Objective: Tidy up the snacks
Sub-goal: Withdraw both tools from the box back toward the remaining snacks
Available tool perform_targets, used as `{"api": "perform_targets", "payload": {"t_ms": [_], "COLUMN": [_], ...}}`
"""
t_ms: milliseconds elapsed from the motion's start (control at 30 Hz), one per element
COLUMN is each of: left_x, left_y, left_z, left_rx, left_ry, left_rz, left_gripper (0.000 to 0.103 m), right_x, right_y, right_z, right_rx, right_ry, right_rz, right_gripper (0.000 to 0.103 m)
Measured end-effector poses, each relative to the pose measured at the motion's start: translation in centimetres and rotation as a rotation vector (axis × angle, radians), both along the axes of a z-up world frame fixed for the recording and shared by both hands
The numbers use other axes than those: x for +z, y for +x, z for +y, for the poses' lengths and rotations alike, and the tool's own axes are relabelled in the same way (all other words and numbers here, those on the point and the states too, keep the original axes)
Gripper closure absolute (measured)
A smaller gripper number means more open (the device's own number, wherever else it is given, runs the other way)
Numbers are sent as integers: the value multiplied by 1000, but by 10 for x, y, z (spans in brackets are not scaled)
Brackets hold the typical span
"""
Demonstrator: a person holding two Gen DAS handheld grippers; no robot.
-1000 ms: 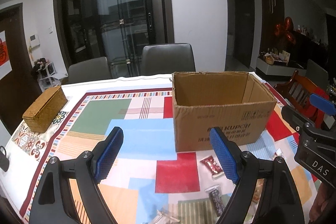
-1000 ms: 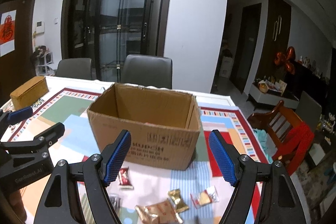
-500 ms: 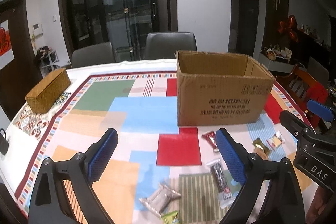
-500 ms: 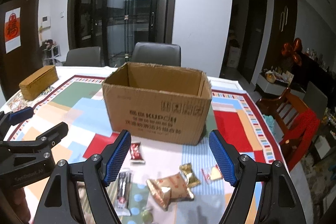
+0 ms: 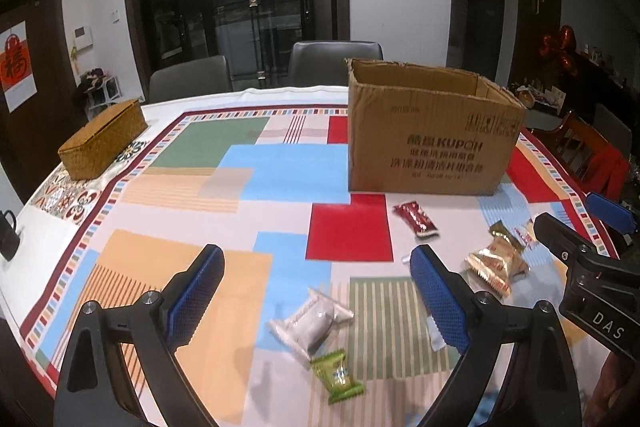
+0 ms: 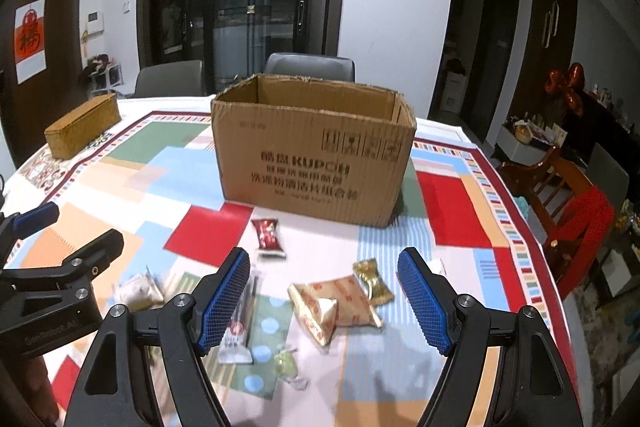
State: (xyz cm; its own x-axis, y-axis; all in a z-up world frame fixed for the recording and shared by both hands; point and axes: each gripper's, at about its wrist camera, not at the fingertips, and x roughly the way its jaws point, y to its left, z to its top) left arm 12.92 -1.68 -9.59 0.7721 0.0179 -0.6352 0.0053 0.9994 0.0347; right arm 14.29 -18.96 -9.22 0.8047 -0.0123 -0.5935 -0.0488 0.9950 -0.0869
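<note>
An open cardboard box (image 5: 434,143) (image 6: 316,163) stands on the colourful tablecloth. Several wrapped snacks lie in front of it: a red packet (image 5: 415,218) (image 6: 267,234), a tan packet (image 5: 496,265) (image 6: 334,307), a gold candy (image 6: 372,281), a white packet (image 5: 311,319) (image 6: 138,289), a green candy (image 5: 337,375) (image 6: 287,363) and a long dark bar (image 6: 240,323). My left gripper (image 5: 316,301) is open and empty above the white packet. My right gripper (image 6: 323,303) is open and empty above the tan packet.
A woven lidded basket (image 5: 103,138) (image 6: 82,125) sits at the table's far left. Grey chairs (image 5: 334,61) stand behind the table. A wooden chair with red cloth (image 6: 576,211) stands at the right. A dark object (image 5: 7,235) lies at the left table edge.
Both grippers have pulled back from the box and tilted down, so the snacks in front of the box have come into view. Both stay open and empty.
</note>
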Motion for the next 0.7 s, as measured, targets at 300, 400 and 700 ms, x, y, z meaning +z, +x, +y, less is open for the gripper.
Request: {"api": "perform_targets", "payload": {"t_ms": [300,400,700], "left_x": [-16,-24,-52], "left_y": [-14,-17,-20], "left_z": [2,3,2], "left_rx": [25,41,54], "left_ry": [-10,-17,-23], "left_rz": [23,33,100], "left_gripper": [8,8,11], "right_x": [-18,-23,-40], "right_y": [-9,-11,-17], "right_z": [3,5,8], "right_rx": [15,20,35], "right_ry": [0,-4,-20], "right_rz": [36,44,68], "right_gripper": [26,26,26]}}
